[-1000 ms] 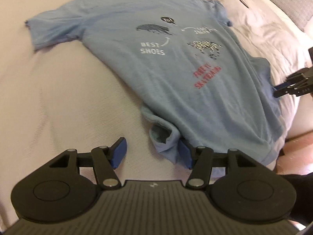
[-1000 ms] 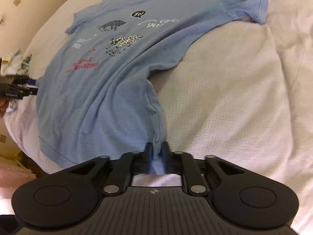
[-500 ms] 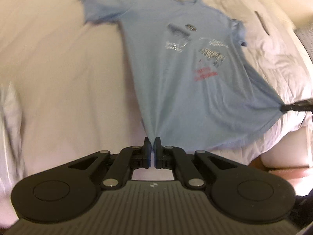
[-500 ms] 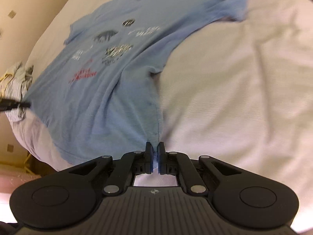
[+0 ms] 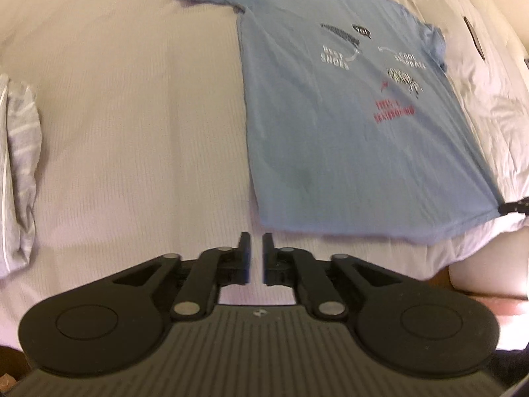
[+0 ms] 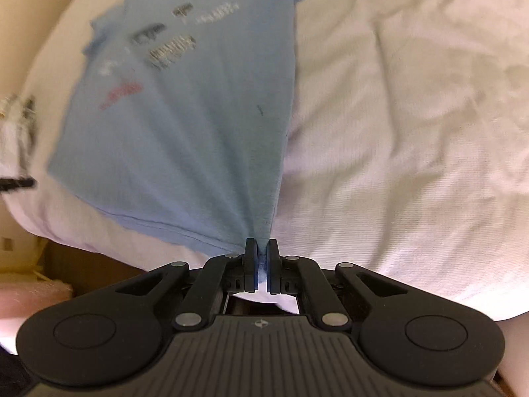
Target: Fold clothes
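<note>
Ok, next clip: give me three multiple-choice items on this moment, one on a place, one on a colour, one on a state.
1. In the left wrist view, the grey striped garment lies: A on the T-shirt; B left of it, apart; C in a claw.
2. The T-shirt's lowest lettering is: A green; B red; C yellow.
3. The right claw is: A open; B shut on nothing; C shut on the T-shirt's hem.
B: bare sheet separates them. B: it reads red under the white print. C: blue fabric is pinched in it.
</note>
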Demonstrator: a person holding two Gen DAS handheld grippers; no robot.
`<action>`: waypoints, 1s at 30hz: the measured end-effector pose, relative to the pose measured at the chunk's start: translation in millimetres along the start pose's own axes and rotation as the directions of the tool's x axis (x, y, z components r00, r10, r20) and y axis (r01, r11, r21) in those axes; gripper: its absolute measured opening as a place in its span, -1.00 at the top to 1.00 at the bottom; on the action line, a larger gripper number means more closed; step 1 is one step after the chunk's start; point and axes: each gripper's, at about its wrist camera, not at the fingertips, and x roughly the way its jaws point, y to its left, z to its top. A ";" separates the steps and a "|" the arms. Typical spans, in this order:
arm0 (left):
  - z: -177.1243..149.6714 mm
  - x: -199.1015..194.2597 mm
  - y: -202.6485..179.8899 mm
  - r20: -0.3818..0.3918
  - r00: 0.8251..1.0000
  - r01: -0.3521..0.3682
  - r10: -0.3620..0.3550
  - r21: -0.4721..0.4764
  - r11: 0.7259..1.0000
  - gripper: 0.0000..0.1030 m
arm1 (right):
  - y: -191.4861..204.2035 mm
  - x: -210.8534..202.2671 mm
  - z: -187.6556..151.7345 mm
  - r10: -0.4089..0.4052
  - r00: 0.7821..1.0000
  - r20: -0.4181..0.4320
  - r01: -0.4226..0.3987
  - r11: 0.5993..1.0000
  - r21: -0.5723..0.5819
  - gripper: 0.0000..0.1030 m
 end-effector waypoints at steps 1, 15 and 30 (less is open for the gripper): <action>3.1 1.8 2.6 0.013 1.000 0.010 -0.010 -0.002 1.000 0.58 | 0.6 3.8 1.7 -0.032 0.999 -0.006 0.032 0.999 -0.006 0.88; 17.9 44.2 2.6 0.020 0.950 0.311 -0.311 -0.010 0.950 0.73 | 4.3 18.7 16.1 0.007 1.000 0.030 -0.007 1.000 -0.023 0.23; 27.4 35.3 14.9 -0.093 0.893 0.439 -0.441 -0.045 0.898 0.94 | -14.2 39.0 14.1 0.084 0.993 0.088 -0.090 0.994 0.067 0.18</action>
